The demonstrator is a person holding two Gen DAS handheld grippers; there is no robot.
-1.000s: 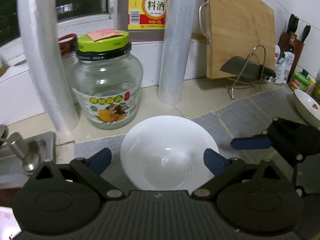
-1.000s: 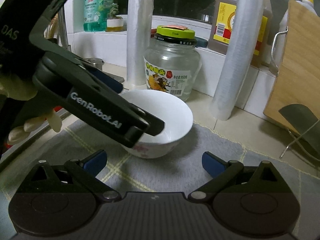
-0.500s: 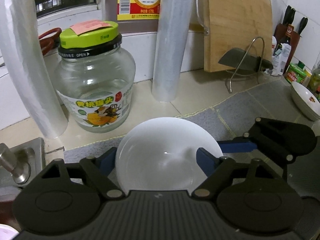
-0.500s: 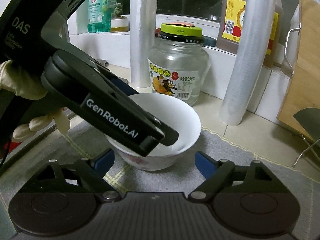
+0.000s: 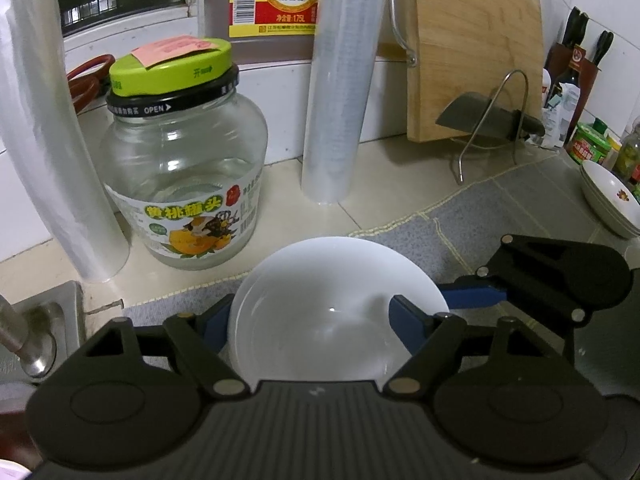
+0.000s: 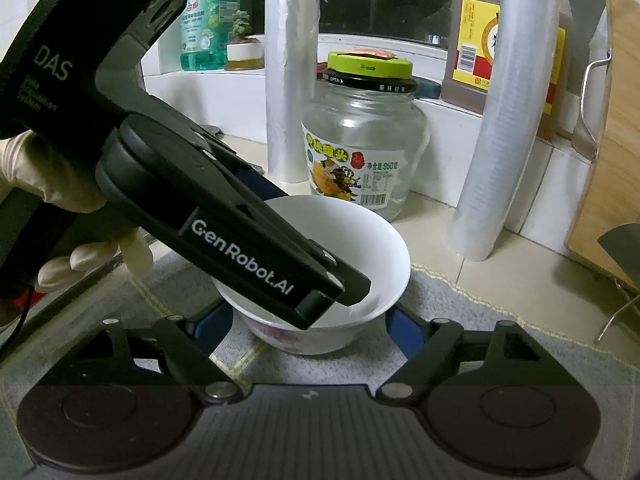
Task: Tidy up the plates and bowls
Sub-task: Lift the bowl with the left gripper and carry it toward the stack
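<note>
A white bowl (image 5: pixel 332 304) with a red pattern on its outside stands on a grey mat (image 5: pixel 500 208); it also shows in the right wrist view (image 6: pixel 352 240). My left gripper (image 5: pixel 312 320) straddles the bowl's near rim, one blue finger outside on the left, one inside on the right, jaws still open. In the right wrist view the left gripper (image 6: pixel 240 248) reaches down over the bowl. My right gripper (image 6: pixel 308 328) is open with a blue finger on each side of the bowl's base. A stack of white plates (image 5: pixel 608 200) sits at the far right.
An empty glass jar with a green lid (image 5: pixel 180 168) stands just behind the bowl. Two plastic-wrap rolls (image 5: pixel 340 80) flank it. A cutting board (image 5: pixel 472 48), a cleaver on a wire stand (image 5: pixel 488 124), and a sink faucet (image 5: pixel 20 336) at left.
Both grippers have moved in closer on the bowl. The left gripper's jaws have narrowed around its rim, and the right gripper's fingers now flank its base.
</note>
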